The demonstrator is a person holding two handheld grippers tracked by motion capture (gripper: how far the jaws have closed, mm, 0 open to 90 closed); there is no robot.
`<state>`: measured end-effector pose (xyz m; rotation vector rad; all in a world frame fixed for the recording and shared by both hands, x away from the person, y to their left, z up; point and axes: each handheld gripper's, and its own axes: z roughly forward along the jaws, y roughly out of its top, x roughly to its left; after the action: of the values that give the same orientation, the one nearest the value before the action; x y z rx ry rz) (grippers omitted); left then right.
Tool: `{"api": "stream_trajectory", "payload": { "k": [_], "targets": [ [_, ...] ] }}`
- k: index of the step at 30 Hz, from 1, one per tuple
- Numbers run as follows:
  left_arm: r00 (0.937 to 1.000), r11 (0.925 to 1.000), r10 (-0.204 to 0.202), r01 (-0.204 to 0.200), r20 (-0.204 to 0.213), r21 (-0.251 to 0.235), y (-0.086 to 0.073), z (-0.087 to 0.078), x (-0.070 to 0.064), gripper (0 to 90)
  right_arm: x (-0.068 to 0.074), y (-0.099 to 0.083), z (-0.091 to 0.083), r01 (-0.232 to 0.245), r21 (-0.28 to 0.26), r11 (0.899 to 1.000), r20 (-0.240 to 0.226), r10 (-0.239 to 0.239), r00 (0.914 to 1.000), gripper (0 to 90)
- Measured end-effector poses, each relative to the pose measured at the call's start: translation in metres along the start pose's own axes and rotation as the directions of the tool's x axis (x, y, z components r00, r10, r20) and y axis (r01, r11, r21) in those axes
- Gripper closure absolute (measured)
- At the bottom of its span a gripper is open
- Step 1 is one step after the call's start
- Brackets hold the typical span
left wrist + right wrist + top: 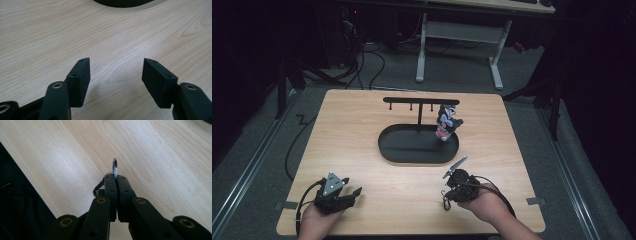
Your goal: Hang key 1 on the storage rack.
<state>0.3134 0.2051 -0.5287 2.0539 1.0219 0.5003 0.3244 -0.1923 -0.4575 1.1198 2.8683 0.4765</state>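
Pinching key ring (114, 168) edge-on in shut right tool (116, 178), left tool (115, 75) gaping idle; risking slip onto desk (362, 130).

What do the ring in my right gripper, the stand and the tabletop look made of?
Ring: probably polished metal, from its bright silvery glint. Stand with its oval tray: matte black, likely painted metal, though plastic is possible. Tabletop: pale wood or wood-look laminate, with visible grain.
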Motion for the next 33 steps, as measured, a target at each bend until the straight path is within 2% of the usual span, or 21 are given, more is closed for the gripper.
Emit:
{"api": "stream_trajectory", "payload": {
  "k": [7, 9, 15, 24, 33],
  "targets": [
    [1.0, 1.0, -0.003, 0.003, 0.0, -0.007, -0.001, -0.001, 0.0, 40.3, -0.008, -0.002, -0.015, -0.025, -0.047, 0.999, 0.0, 0.025, 0.9997, 89.4],
    [1.0, 1.0, -0.001, 0.001, 0.001, -0.009, -0.001, -0.001, -0.001, 40.3, -0.01, -0.001, -0.018, -0.019, -0.052, 0.998, 0.006, 0.019, 0.9998, 89.4],
    [1.0, 0.9999, 0.01, -0.01, 0.001, -0.009, 0.001, -0.001, -0.001, 40.3, -0.018, 0.001, -0.027, -0.041, -0.051, 0.998, 0.029, 0.042, 0.9987, 89.4],
    [1.0, 0.9999, 0.008, -0.008, 0.002, -0.015, 0.002, -0.001, -0.002, 40.2, -0.025, 0.006, -0.043, -0.046, -0.049, 0.998, 0.056, 0.049, 0.9972, 89.5],
    [0.9999, 0.9998, 0.017, -0.017, 0.001, -0.008, 0.001, 0.0, -0.004, 40.1, -0.029, 0.01, -0.051, -0.05, -0.054, 0.997, 0.072, 0.054, 0.9959, 89.5]
  ]
}}
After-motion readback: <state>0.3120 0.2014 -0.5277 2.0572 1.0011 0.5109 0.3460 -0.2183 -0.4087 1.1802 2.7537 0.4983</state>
